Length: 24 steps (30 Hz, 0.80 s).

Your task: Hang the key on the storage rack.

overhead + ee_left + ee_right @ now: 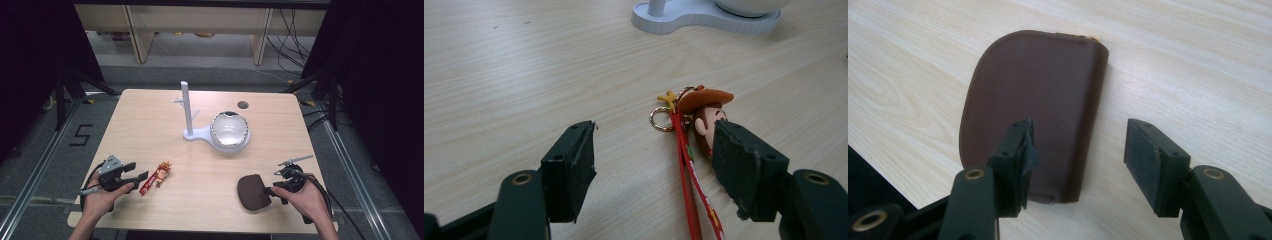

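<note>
Two low claws point(141, 176) point(270, 191), both agape.

The table point(150, 115) has a light wood-grain top with rounded corners and a small round dark port point(243, 105) near its far edge. Lying directly on it: a white stand point(188, 112) with an upright post and flat base, a keychain figure point(161, 174) with red strap, and a flat brown pouch point(251, 192).
</note>
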Each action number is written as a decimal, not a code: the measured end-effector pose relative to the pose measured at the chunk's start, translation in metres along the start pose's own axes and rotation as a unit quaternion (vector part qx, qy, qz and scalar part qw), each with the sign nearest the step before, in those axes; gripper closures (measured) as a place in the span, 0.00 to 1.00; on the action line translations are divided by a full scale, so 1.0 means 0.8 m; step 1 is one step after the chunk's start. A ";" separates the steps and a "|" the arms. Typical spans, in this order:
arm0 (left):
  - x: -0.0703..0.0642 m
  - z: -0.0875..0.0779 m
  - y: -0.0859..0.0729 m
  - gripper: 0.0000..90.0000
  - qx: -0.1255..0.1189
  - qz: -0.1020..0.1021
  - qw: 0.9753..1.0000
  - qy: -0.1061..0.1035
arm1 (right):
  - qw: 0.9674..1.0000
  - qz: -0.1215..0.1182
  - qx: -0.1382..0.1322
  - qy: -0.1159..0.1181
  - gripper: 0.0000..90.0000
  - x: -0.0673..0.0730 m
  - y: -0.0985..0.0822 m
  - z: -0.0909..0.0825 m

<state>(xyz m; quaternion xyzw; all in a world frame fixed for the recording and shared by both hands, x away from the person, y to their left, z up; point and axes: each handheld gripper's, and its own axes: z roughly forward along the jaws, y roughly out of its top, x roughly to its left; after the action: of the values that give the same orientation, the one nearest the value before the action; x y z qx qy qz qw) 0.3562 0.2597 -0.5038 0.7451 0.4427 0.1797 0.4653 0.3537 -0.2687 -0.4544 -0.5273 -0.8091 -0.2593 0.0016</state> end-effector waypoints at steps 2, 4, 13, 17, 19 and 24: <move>0.000 0.000 0.000 0.37 0.000 0.000 1.000 -0.001 | 1.000 -0.004 0.007 -0.003 0.52 0.001 0.006 0.003; 0.001 0.000 0.000 0.37 -0.001 -0.001 1.000 -0.003 | 1.000 0.000 0.019 -0.001 0.52 0.003 0.011 0.005; 0.000 0.001 -0.001 0.37 0.002 -0.002 1.000 -0.003 | 0.998 0.010 0.063 0.006 0.51 0.004 0.028 0.014; 0.000 0.002 -0.001 0.37 0.003 0.000 1.000 -0.008 | 0.997 0.013 0.077 0.017 0.51 0.001 0.032 0.022; 0.000 0.002 -0.002 0.37 0.003 0.000 1.000 -0.008 | 0.997 0.013 0.080 0.017 0.51 -0.001 0.033 0.026; -0.001 0.003 -0.003 0.37 0.006 -0.001 1.000 -0.006 | 0.995 0.011 0.091 0.029 0.50 -0.005 0.035 0.033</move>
<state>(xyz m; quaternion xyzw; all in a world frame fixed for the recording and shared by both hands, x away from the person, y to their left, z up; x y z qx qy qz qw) 0.3565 0.2582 -0.5067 0.7482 0.4418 0.1724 0.4639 0.3863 -0.2524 -0.4664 -0.5266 -0.8229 -0.1997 0.0756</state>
